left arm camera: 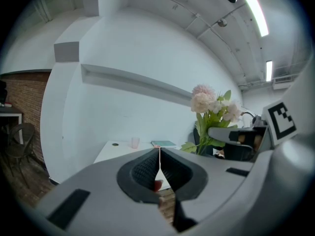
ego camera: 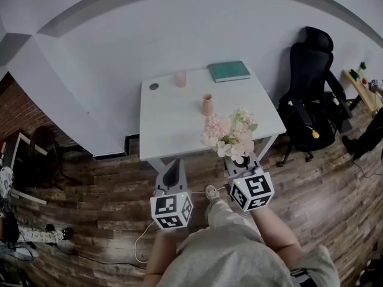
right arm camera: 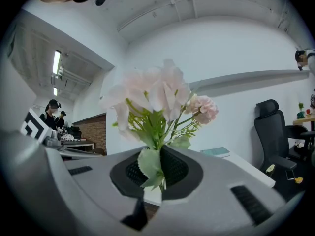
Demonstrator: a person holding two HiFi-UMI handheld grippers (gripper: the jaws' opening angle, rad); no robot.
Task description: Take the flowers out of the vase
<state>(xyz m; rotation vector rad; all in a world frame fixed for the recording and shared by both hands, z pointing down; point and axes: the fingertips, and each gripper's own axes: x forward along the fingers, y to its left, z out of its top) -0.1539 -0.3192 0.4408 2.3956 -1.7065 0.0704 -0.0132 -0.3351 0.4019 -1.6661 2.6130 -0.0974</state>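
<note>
1. The right gripper (right arm camera: 160, 178) has its jaws clamped on the green stems of a bunch of pale pink and cream artificial flowers (right arm camera: 157, 97). A serrated leaf hangs down between the dark ribbed pads.
2. The blooms rise straight above this gripper's jaw tips. In the head view they spread over the near edge of the white table (ego camera: 173, 124), just ahead of the gripper.
3. The small tan vase (ego camera: 207, 104) stands upright on the table beyond the right gripper's tips, a little to their left. It is apart from the flowers, which are fully out of it.
4. The left gripper (left arm camera: 159, 161) has its jaws together with only a thin slit between the pads, and it holds nothing.
5. It sits just to the left of the right gripper, pointing at the table's near edge. From its own view the bouquet appears off to its right, in the other gripper's jaws.
6. Farther beyond both grippers, at the table's far side, a pink cup (ego camera: 180, 78) stands left of a teal book (ego camera: 229, 71). A small dark round object (ego camera: 154, 86) lies further left.
7. A black office chair (ego camera: 311, 82) stands on the wooden floor, well off to the right gripper's right.
</note>
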